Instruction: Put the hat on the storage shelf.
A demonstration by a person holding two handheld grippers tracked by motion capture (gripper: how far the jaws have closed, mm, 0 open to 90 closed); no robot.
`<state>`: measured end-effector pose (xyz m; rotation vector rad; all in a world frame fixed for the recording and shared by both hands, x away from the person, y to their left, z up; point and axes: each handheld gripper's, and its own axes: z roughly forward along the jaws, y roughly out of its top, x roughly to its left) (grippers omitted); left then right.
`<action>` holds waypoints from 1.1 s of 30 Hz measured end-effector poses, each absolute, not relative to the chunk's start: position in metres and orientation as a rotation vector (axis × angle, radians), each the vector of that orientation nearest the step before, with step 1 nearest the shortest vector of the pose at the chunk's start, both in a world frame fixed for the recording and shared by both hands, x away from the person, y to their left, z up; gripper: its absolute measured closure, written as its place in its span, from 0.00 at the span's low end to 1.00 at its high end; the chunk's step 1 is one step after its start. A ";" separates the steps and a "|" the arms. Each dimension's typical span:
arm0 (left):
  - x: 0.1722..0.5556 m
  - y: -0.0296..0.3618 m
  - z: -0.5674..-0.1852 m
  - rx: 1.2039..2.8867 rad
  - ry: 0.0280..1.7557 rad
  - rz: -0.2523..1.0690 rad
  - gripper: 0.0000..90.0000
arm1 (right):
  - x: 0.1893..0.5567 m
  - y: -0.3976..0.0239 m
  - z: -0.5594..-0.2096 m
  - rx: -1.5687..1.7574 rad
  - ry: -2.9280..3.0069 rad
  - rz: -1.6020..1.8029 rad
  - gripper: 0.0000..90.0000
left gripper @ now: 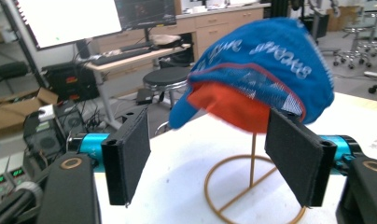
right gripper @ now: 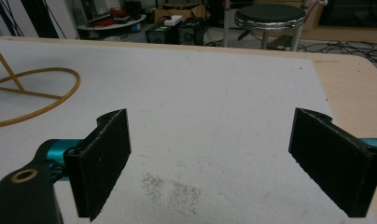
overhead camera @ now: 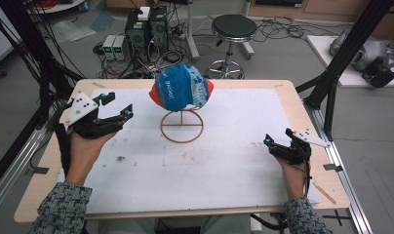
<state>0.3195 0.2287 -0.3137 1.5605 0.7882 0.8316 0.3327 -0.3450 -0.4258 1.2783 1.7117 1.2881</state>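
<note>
A blue cap (overhead camera: 181,87) with an orange lining sits on a gold wire stand (overhead camera: 181,127) at the back middle of the white-covered table (overhead camera: 224,165). My left gripper (overhead camera: 119,105) is held at the table's left, aimed toward the cap, with its jaws open and nothing between them. In the left gripper view the cap (left gripper: 266,60) hangs on the stand (left gripper: 252,163) just beyond the open gripper (left gripper: 210,158). My right gripper (overhead camera: 278,137) rests low near the table's right edge, open and empty. In the right gripper view, the gripper (right gripper: 210,158) points over bare white sheet, with the stand's ring (right gripper: 37,93) at far left.
A black stool (overhead camera: 233,27) and computer boxes (overhead camera: 146,29) with cables stand on the floor behind the table. Black frame posts (overhead camera: 351,53) rise at both back corners. A smudge (right gripper: 170,189) marks the sheet near the right gripper.
</note>
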 end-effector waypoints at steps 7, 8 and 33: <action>0.309 0.245 -0.335 1.533 0.844 0.845 0.29 | 0.333 -0.343 -0.426 1.283 1.714 1.294 0.14; 0.308 0.247 -0.339 1.526 0.852 0.844 0.29 | 0.333 -0.343 -0.426 1.283 1.712 1.294 0.14; 0.299 0.268 -0.387 1.539 0.924 0.855 0.26 | 0.332 -0.343 -0.427 1.287 1.722 1.288 0.14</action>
